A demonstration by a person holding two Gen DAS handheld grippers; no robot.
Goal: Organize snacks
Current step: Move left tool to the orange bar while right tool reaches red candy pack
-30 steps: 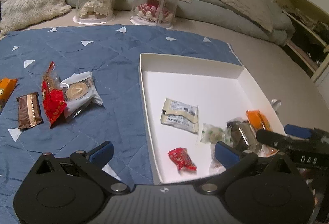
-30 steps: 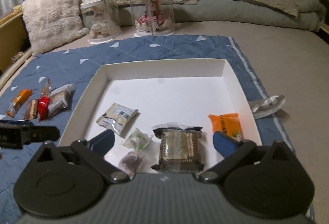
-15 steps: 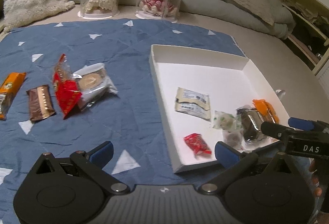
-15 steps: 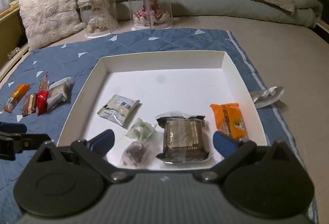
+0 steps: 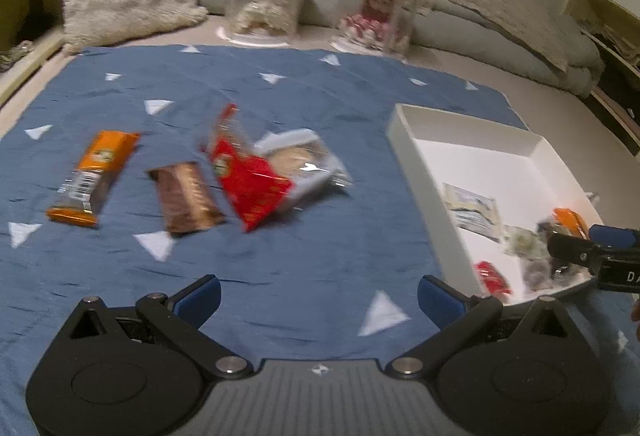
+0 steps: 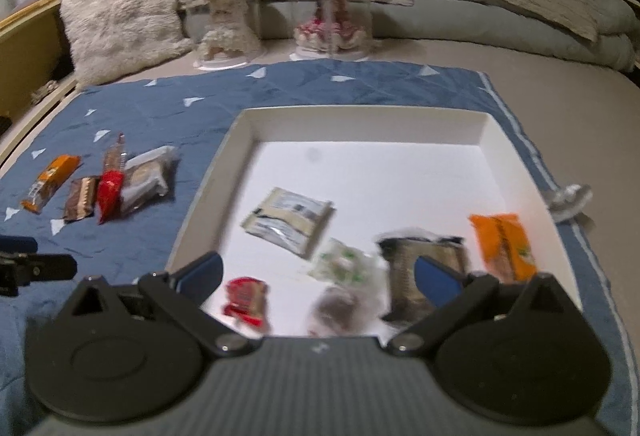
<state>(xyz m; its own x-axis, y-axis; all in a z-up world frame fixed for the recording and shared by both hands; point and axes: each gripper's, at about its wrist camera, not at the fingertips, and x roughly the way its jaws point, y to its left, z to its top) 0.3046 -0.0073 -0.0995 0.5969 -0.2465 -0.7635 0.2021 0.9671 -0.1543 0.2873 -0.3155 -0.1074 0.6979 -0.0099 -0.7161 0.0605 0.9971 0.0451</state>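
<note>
A white tray [image 6: 240, 128] [image 5: 408, 140] lies on a blue quilt and holds several wrapped snacks, among them a small red candy [image 6: 246, 298] and an orange pack [image 6: 502, 244]. Left of the tray lie an orange bar [image 5: 94, 176], a brown bar [image 5: 186, 198], a red packet [image 5: 246, 180] and a clear-wrapped pastry [image 5: 298, 164]. My left gripper [image 5: 318, 300] is open over bare quilt, short of these loose snacks. My right gripper [image 6: 318, 278] is open above the tray's near edge, holding nothing.
Two clear display cases with dolls [image 6: 222, 24] [image 6: 330, 12] stand behind the quilt [image 5: 280, 92]. A fluffy pillow [image 6: 120, 16] and grey cushions line the back. A crumpled clear wrapper [image 6: 570, 198] lies right of the tray.
The left gripper has swung left, away from the tray and toward the loose snacks on the quilt. The right gripper has pulled back a little from the tray. Both stay open.
</note>
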